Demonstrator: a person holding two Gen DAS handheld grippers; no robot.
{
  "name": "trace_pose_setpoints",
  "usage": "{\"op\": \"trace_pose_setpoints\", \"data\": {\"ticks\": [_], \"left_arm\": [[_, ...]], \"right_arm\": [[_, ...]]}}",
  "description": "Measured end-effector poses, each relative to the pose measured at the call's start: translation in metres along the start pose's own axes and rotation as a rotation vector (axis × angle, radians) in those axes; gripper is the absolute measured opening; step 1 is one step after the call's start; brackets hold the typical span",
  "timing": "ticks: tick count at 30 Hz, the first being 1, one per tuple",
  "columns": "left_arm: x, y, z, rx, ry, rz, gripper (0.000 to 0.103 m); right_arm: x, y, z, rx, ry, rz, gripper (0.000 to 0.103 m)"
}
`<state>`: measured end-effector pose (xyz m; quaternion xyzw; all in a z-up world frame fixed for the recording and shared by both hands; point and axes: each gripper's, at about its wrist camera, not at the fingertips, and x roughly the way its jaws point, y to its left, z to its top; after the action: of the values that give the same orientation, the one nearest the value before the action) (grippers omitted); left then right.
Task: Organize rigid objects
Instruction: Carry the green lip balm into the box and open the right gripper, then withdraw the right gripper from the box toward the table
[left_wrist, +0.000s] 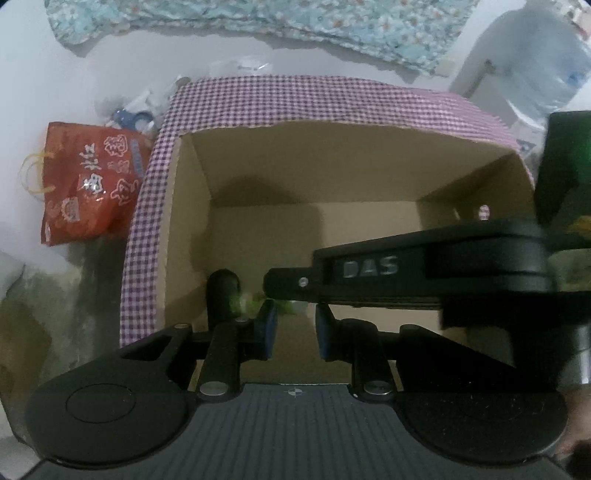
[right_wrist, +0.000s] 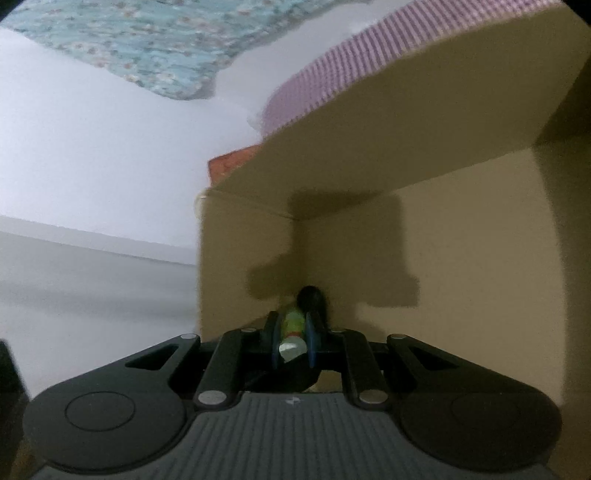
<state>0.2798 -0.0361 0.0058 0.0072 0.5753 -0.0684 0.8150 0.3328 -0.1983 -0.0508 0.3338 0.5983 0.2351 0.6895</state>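
1. Right gripper (right_wrist: 292, 341) is clenched on a small green-labelled bottle with a dark cap (right_wrist: 293, 325), held inside the cardboard box (left_wrist: 369, 173) near its bottom corner.
2. Left gripper (left_wrist: 295, 328) reads closed and holds nothing; it hovers over the box's near edge.
3. I'd lower the bottle to the floor beside the corner wall, then let go.
4. The grippers crowd each other inside the box, so move the left one clear first.
5. Red bag (left_wrist: 88, 184) and clutter lie outside the box's left wall, out of the way.

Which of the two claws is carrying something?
The right claw: it is shut on a small green-labelled bottle with a black cap, inside the cardboard box. The left claw holds nothing.
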Motion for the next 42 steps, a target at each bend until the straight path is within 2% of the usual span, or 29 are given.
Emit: {"op": "trace_pose_setpoints", "data": {"ticks": [4, 9, 16, 19, 24, 27, 28, 29, 30, 31, 32, 34, 36, 38, 42], "left_arm": [[0.003, 0.005, 0.002, -0.011, 0.004, 0.013, 0.025], [-0.011, 0.006, -0.005, -0.020, -0.016, 0.013, 0.028], [-0.058, -0.003, -0.017, -0.010, -0.111, -0.022, 0.036], [-0.084, -0.009, -0.028, -0.002, -0.163, -0.048, 0.040], [-0.122, -0.022, -0.055, 0.019, -0.241, -0.096, 0.054], [-0.141, -0.028, -0.076, 0.027, -0.288, -0.126, 0.067], [-0.146, -0.030, -0.084, 0.027, -0.302, -0.138, 0.075], [-0.151, -0.031, -0.093, 0.028, -0.316, -0.152, 0.084], [-0.153, -0.032, -0.100, 0.031, -0.324, -0.163, 0.088], [-0.155, -0.034, -0.108, 0.034, -0.334, -0.175, 0.095], [-0.157, -0.036, -0.117, 0.040, -0.345, -0.183, 0.100], [-0.158, -0.039, -0.132, 0.057, -0.358, -0.184, 0.102], [-0.156, -0.043, -0.148, 0.069, -0.361, -0.179, 0.103], [-0.149, -0.043, -0.160, 0.070, -0.339, -0.185, 0.103], [-0.131, -0.038, -0.179, 0.045, -0.279, -0.265, 0.103]], "right_arm": [[0.012, -0.006, -0.003, 0.014, 0.017, 0.001, 0.016], [0.005, -0.004, -0.002, 0.014, 0.015, 0.028, 0.017], [-0.061, 0.005, -0.013, -0.024, -0.078, 0.105, 0.017], [-0.101, 0.004, -0.029, -0.048, -0.136, 0.136, 0.017], [-0.160, 0.000, -0.069, -0.087, -0.232, 0.192, 0.018], [-0.193, -0.005, -0.106, -0.119, -0.307, 0.210, 0.019], [-0.200, -0.006, -0.117, -0.125, -0.327, 0.206, 0.025], [-0.207, -0.009, -0.130, -0.127, -0.352, 0.192, 0.035], [-0.210, -0.011, -0.142, -0.130, -0.376, 0.172, 0.041], [-0.214, -0.013, -0.156, -0.135, -0.401, 0.144, 0.052], [-0.215, -0.015, -0.167, -0.140, -0.417, 0.117, 0.056], [-0.216, -0.019, -0.187, -0.136, -0.436, 0.055, 0.057], [-0.214, -0.021, -0.202, -0.128, -0.448, 0.009, 0.063], [-0.214, -0.021, -0.215, -0.139, -0.472, -0.057, 0.076], [-0.219, -0.011, -0.237, -0.224, -0.518, -0.206, 0.093]]}}
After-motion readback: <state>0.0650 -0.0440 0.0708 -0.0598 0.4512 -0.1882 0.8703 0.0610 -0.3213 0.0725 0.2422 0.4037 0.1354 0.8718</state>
